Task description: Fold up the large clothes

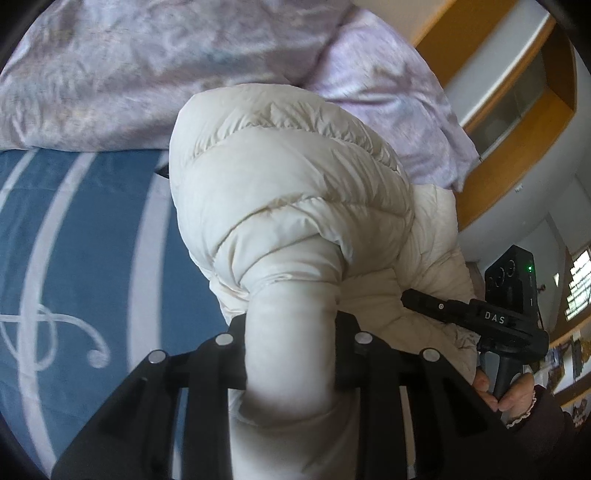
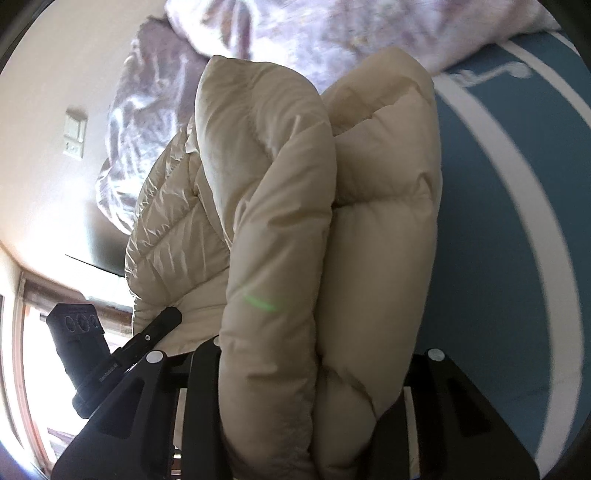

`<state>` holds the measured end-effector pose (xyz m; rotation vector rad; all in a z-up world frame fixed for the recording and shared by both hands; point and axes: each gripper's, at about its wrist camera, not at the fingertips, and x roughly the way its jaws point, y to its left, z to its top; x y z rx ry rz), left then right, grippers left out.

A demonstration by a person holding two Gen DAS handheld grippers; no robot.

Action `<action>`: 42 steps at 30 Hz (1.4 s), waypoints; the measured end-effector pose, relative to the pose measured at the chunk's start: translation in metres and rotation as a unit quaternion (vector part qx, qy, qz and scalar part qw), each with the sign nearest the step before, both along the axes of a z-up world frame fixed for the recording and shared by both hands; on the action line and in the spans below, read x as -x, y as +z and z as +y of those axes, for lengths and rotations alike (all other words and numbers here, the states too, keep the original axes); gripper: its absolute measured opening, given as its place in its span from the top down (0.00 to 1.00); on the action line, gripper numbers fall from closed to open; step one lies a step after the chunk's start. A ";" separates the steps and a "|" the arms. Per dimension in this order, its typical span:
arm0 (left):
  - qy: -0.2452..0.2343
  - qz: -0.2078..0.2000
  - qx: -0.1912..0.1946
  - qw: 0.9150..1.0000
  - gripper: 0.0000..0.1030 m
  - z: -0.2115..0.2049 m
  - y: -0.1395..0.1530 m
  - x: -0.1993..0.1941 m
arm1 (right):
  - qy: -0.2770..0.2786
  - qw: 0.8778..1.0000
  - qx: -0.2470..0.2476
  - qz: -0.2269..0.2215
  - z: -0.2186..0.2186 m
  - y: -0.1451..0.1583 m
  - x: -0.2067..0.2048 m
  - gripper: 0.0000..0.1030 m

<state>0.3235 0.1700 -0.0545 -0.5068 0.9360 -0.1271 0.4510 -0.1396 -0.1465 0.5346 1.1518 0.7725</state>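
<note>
A cream puffy down jacket (image 1: 288, 177) hangs bunched above the blue bed sheet (image 1: 74, 240). My left gripper (image 1: 291, 354) is shut on a thick roll of the jacket between its black fingers. My right gripper (image 2: 306, 373) is shut on two padded folds of the same jacket (image 2: 295, 206). The right gripper also shows in the left wrist view (image 1: 480, 317), held by a hand at the jacket's far edge. The left gripper shows in the right wrist view (image 2: 122, 358) at the jacket's lower left.
A crumpled lilac quilt (image 1: 147, 66) lies at the back of the bed and shows in the right wrist view (image 2: 332, 29). The blue sheet with white curved stripes (image 2: 517, 184) spreads beside the jacket. Wooden shelving (image 1: 517, 110) and a window (image 2: 22, 350) stand beyond the bed.
</note>
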 end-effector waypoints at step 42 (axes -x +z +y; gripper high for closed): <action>0.055 0.039 -0.086 0.994 0.55 0.047 -0.029 -0.001 | 0.020 0.998 0.061 0.002 0.090 -0.012 -0.028 0.44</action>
